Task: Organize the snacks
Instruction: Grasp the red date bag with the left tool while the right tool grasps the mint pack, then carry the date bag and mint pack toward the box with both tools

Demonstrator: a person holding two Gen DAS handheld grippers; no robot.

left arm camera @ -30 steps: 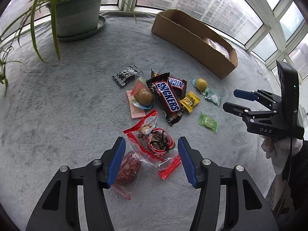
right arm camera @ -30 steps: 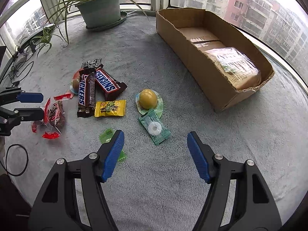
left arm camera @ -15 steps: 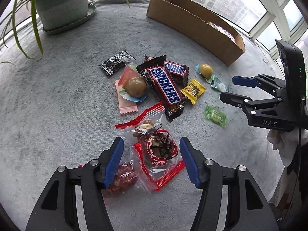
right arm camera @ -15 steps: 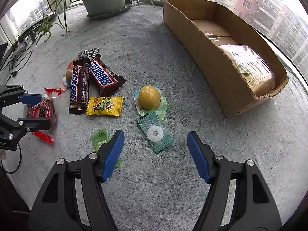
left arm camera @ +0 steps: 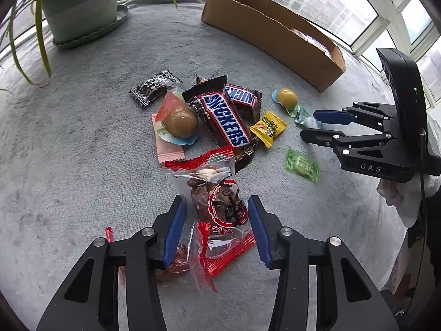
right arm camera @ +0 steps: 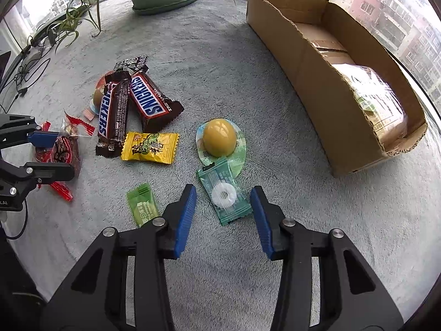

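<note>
Snacks lie on a grey carpeted surface. My left gripper point(left arm camera: 216, 227) is open, its fingers on either side of a clear red-edged packet of dark dried fruit point(left arm camera: 220, 207); a second such packet point(left arm camera: 176, 262) lies under its left finger. My right gripper point(right arm camera: 223, 215) is open around a green packet with a white ring candy point(right arm camera: 224, 194). A yellow ball candy point(right arm camera: 219, 137), a yellow sachet point(right arm camera: 150, 147), a small green sachet point(right arm camera: 142, 205) and two Snickers bars point(right arm camera: 146, 102) lie further out. An open cardboard box point(right arm camera: 330, 82) holds wrapped packs.
A potted spider plant point(left arm camera: 80, 8) stands at the far left by the windows. A brown ball candy point(left arm camera: 180, 122), a pink sachet point(left arm camera: 168, 143) and a black sachet point(left arm camera: 154, 87) lie left of the Snickers bars. Cables point(right arm camera: 24, 74) lie at the left edge.
Both grippers have moved forward and down toward the snacks. The left now straddles the dried fruit packet and the right straddles the ring candy packet. Both have narrowed a little.
</note>
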